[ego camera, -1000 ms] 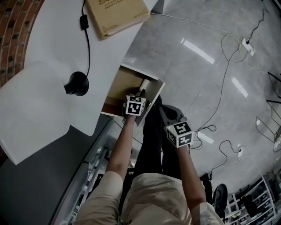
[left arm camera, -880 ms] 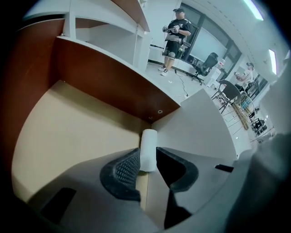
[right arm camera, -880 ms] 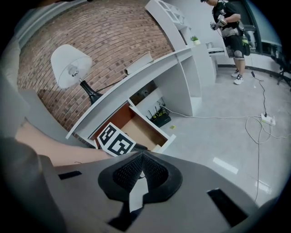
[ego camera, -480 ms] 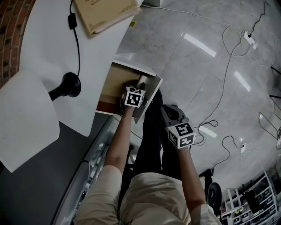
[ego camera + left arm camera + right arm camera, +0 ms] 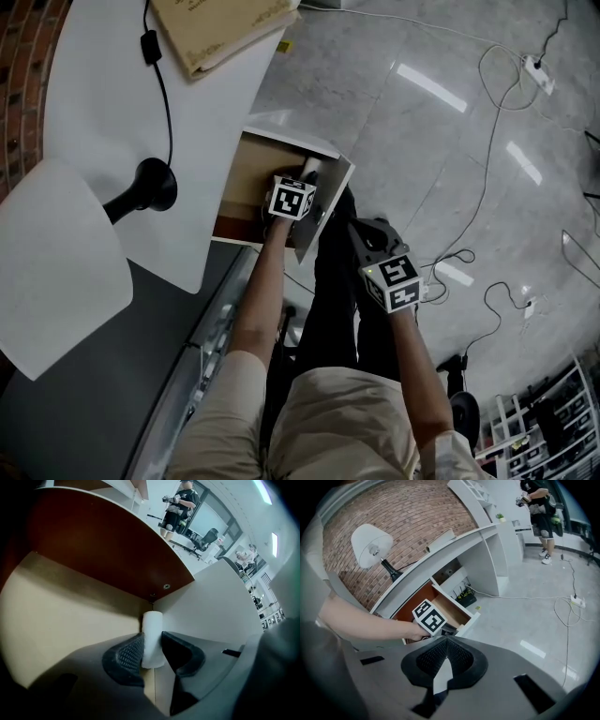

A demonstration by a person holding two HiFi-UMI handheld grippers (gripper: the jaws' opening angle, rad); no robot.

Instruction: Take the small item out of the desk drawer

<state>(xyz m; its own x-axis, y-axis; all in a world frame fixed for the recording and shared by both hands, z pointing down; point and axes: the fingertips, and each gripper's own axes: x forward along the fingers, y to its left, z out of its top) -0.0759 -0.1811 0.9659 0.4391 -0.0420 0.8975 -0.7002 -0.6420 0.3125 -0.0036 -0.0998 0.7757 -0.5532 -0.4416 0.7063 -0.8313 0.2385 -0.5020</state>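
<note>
The open wooden drawer with a white front [image 5: 246, 178] sticks out from under the white table [image 5: 103, 112]. It holds one thing: a small white cylinder [image 5: 309, 167], standing upright in the far corner against the drawer's white side wall.

The left claw [image 5: 305, 174] reaches into the drawer. The left gripper view shows what the head view cannot: the cylinder [image 5: 152, 637] stands between the claw's [image 5: 153, 644] jaws. They are closing on it, the ribbed left pad against its side. Whether the right pad touches is unclear. This view also shows the drawer's pale floor [image 5: 61, 616] and its reddish-brown far wall.

The right claw [image 5: 364, 239] hangs outside the drawer, over the person's dark trouser legs. In its own view the jaws [image 5: 446, 641] meet at the tips with nothing between them.

On the table stand a black-footed lamp with a white shade [image 5: 155, 183] and a tan book [image 5: 220, 28]. Only the right gripper view shows the red brick wall [image 5: 408, 522] behind the table and a person [image 5: 539, 508] standing far off on the grey floor [image 5: 534, 616].
</note>
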